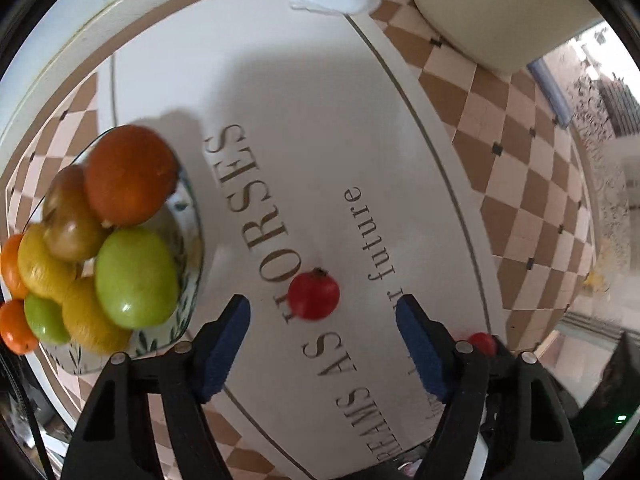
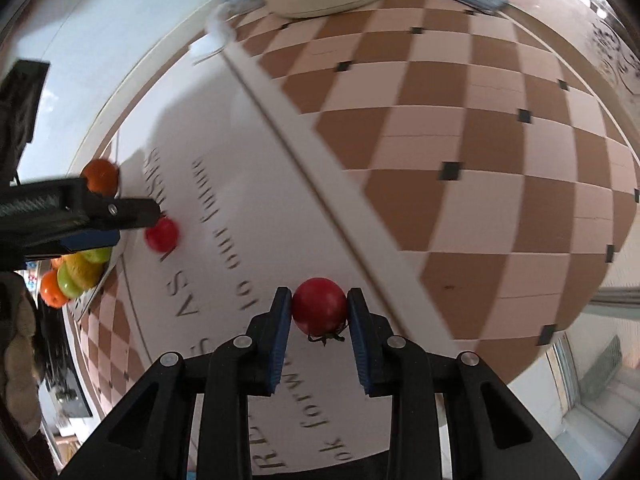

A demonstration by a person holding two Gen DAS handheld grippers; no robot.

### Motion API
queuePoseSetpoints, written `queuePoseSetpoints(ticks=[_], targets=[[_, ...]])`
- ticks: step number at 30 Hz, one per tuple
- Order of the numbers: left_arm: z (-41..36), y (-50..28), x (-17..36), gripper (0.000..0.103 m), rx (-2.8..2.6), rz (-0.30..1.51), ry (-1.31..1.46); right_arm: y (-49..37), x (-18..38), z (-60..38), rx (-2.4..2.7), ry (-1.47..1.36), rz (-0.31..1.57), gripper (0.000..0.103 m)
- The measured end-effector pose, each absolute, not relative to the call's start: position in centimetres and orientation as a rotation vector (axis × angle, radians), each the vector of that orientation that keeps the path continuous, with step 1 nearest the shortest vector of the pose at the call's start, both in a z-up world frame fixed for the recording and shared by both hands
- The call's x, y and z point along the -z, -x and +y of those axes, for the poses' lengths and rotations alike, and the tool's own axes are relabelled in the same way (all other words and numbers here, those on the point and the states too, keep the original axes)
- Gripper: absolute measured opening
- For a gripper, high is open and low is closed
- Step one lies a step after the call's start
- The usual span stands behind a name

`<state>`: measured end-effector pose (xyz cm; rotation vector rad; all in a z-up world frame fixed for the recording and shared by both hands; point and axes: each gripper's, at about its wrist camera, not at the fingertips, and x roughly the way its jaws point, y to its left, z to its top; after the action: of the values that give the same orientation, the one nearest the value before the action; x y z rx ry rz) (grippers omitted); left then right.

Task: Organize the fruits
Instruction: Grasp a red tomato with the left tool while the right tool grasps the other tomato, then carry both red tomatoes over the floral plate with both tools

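**Right gripper clamps one tomato, left stands open over another**

Right gripper (image 2: 319, 312) pinches a small red tomato (image 2: 319, 306) across its middle; smooth, soft, easily bruised. Left gripper (image 1: 323, 312), jaws apart, straddles a second tomato (image 1: 314, 295) on the table (image 1: 320, 140) beside the fruit bowl (image 1: 188, 312).

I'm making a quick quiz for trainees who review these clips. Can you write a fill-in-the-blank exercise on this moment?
1. The right gripper is shut on a red ____.
2. The left gripper hovers with open jaws over a second tomato lying on the ____ cloth.
3. The bowl is piled with oranges, lemons and ____ apples.

Missing words: tomato; white; green
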<state>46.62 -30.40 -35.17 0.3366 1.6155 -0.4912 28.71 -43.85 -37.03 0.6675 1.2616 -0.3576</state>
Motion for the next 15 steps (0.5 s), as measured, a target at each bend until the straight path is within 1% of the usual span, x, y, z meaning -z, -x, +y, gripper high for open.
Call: queuePoseSetpoints(ticks=[1, 2, 4, 5, 6, 8, 9, 10, 15], targets=[[-30.7, -46.7, 35.7, 0.06, 0.493, 1.626, -0.349, -28.7, 37.0, -44.1, 0.363, -0.674, 1.26, 0.031], [-30.9, -46.8, 36.0, 0.059, 0.493, 1.634, -0.356, -28.8, 37.0, -44.2, 0.366, -0.678, 1.259, 0.031], [-31.3, -46.9, 36.7, 0.048, 0.494, 1.643, -0.37, -28.9, 36.8, -44.7, 0.367, -0.684, 1.259, 0.031], [-31.5, -46.9, 37.0, 0.045, 0.495, 1.65, -0.379, -29.0, 36.8, -44.8, 0.366, -0.69, 1.258, 0.031], [-31.5, -46.9, 37.3, 0.045, 0.491, 1.651, -0.386, -29.0, 36.7, -44.9, 0.364, -0.693, 1.256, 0.031], [-31.7, -46.9, 37.5, 0.038, 0.497, 1.649, -0.392, -29.4, 36.6, -44.9, 0.359, -0.694, 1.256, 0.031], [-31.7, -46.9, 37.6, 0.031, 0.499, 1.651, -0.392, -29.6, 36.6, -44.9, 0.355, -0.694, 1.257, 0.031], [-31.6, -47.0, 37.7, 0.029, 0.501, 1.655, -0.387, -29.7, 36.5, -44.9, 0.354, -0.691, 1.257, 0.031], [-30.8, -47.5, 37.1, 0.029, 0.51, 1.625, -0.352, -30.4, 35.7, -44.8, 0.336, -0.666, 1.262, 0.031]])
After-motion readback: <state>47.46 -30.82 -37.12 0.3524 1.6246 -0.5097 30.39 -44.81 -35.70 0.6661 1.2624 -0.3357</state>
